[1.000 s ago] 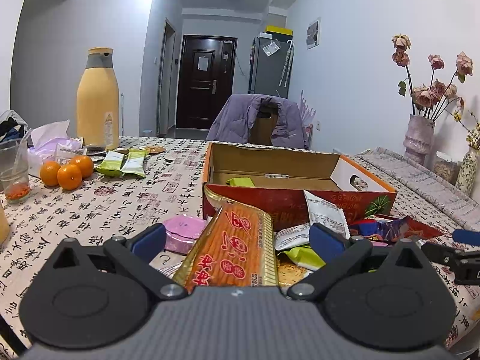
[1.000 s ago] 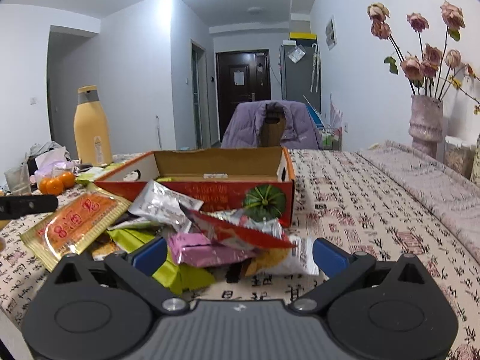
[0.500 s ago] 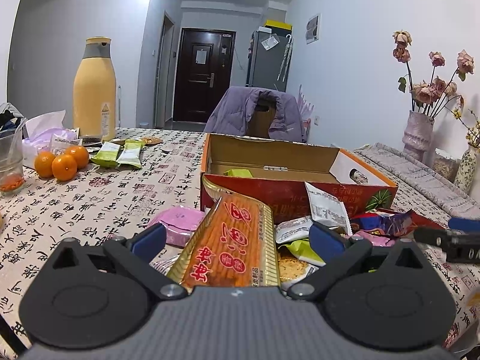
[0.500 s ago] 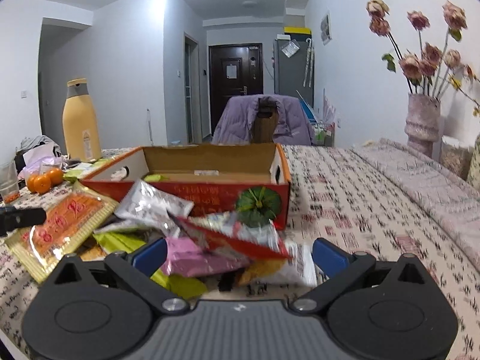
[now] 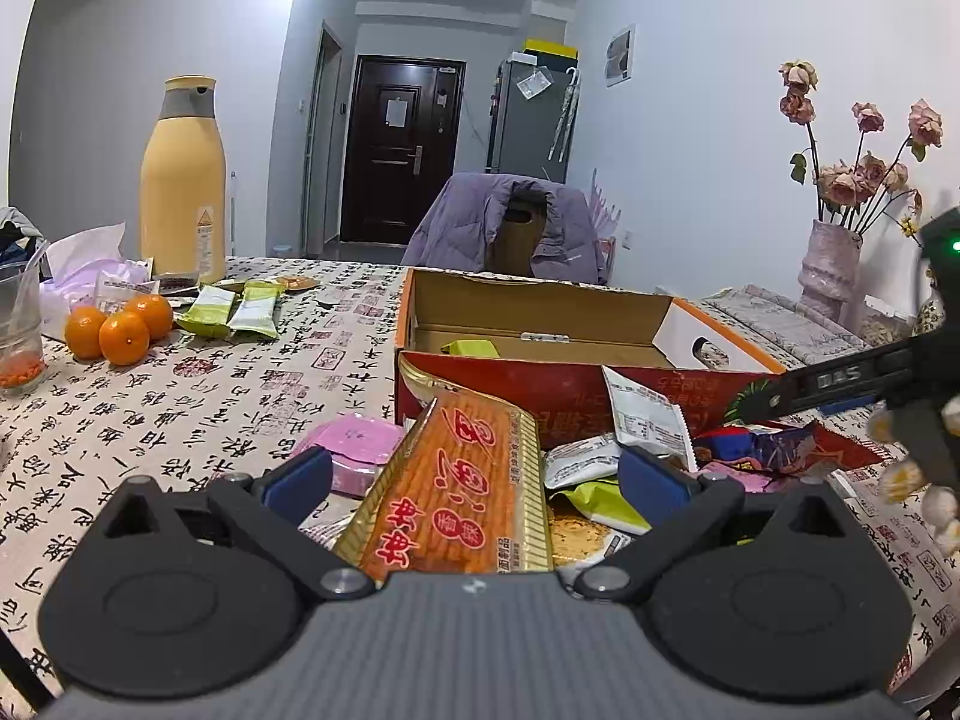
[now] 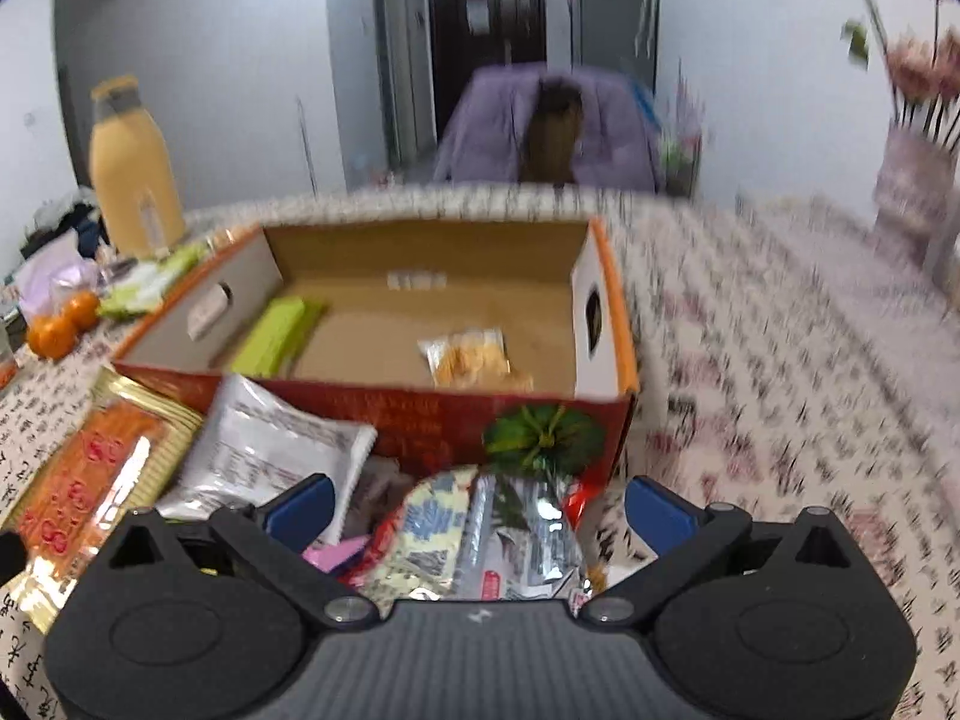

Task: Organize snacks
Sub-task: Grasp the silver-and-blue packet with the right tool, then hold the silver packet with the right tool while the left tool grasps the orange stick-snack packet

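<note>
Both claws gape empty: the left claw (image 5: 474, 474) straddles the orange biscuit pack (image 5: 456, 492) leaning against the cardboard box (image 5: 540, 324), the right claw (image 6: 480, 507) hangs over the snack pile (image 6: 468, 534) before that box, which holds a green packet (image 6: 273, 333).

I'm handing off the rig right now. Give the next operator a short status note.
Left hand-held gripper: open, low over the orange cracker pack, holding nothing.
Right hand-held gripper: open, above the snack pile, empty; its view is blurred.
Cardboard box: holds green bars and a clear cookie bag.
Left to do: the pile in front of the box, plus the green packs near the oranges.
</note>
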Tool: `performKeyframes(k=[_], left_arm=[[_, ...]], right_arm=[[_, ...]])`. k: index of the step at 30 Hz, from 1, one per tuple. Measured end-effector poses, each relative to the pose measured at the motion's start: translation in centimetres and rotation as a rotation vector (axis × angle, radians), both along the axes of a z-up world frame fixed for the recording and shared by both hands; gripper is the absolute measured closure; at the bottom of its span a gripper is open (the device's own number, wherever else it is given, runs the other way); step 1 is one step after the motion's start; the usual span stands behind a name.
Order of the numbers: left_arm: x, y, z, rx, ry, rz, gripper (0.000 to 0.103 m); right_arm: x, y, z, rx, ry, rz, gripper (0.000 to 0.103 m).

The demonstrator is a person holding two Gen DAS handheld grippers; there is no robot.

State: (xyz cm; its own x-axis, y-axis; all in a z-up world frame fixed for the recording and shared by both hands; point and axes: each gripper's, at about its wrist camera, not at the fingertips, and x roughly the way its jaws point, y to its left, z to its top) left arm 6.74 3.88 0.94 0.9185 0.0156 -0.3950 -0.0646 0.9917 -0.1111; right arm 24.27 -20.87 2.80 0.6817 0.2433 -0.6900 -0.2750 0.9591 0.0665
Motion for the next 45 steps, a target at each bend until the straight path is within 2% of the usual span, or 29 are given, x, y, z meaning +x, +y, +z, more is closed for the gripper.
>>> performKeyframes(k=[4,7,11,14,16,17,18,21,24,29,35,38,45], left_arm=[[-0.1,-0.1,0.1,-0.003,-0.004,-0.009,0.0],[-0.1,-0.1,0.0,-0.004,-0.004,-0.015,0.0],[-0.1,-0.2,-0.2,-0.011,0.002,-0.021,0.0],[-0.2,-0.3,-0.2,-0.01,0.002,-0.025,0.0],[-0.4,-0.4,-0.2,-0.009,0.001,-0.026,0.0],[-0.5,-0.4,-0.3,-0.008,0.002,-0.026,0.0],[-0.5,-0.4,-0.3,-0.008,0.002,-0.025,0.0],[-0.6,-0.4,-0.2,-0.008,0.004,-0.021,0.0],[-0.8,-0.4,-0.3,-0.007,0.003,-0.018,0.0],[-1.0,-0.5,-0.2,-0.004,0.006,-0.014,0.0],[-0.8,-0.7,-0.4,0.007,0.022,-0.014,0.0],[-0.5,-0.9,-0.5,0.025,0.036,-0.01,0.0],[1.3,-1.8,0.0,0.105,0.097,0.012,0.0]], right_arm=[[1.6,0.3,-1.5,-0.023,0.084,-0.01,0.0],[1.5,0.5,-2.3,-0.025,0.108,0.008,0.008],[0.8,0.9,-2.8,-0.051,0.107,0.034,0.02],[0.5,0.6,-2.9,-0.035,0.1,0.037,0.022],[0.2,0.2,-2.9,-0.01,0.102,0.038,0.027],[0.0,0.1,-2.8,0.0,0.096,0.037,0.034],[-0.2,-0.1,-2.7,0.006,0.085,0.038,0.041],[-0.9,-0.5,-2.5,0.019,0.053,0.042,0.045],[-2.4,-0.9,-2.3,0.033,-0.011,0.031,0.046],[-5.6,-1.8,-1.5,0.051,-0.172,0.0,0.046],[-9.2,-3.2,-0.8,0.127,-0.318,-0.043,0.046],[-10.4,-3.5,-1.1,0.152,-0.356,-0.053,0.046],[-10.8,-3.6,-1.9,0.17,-0.355,-0.058,0.046]])
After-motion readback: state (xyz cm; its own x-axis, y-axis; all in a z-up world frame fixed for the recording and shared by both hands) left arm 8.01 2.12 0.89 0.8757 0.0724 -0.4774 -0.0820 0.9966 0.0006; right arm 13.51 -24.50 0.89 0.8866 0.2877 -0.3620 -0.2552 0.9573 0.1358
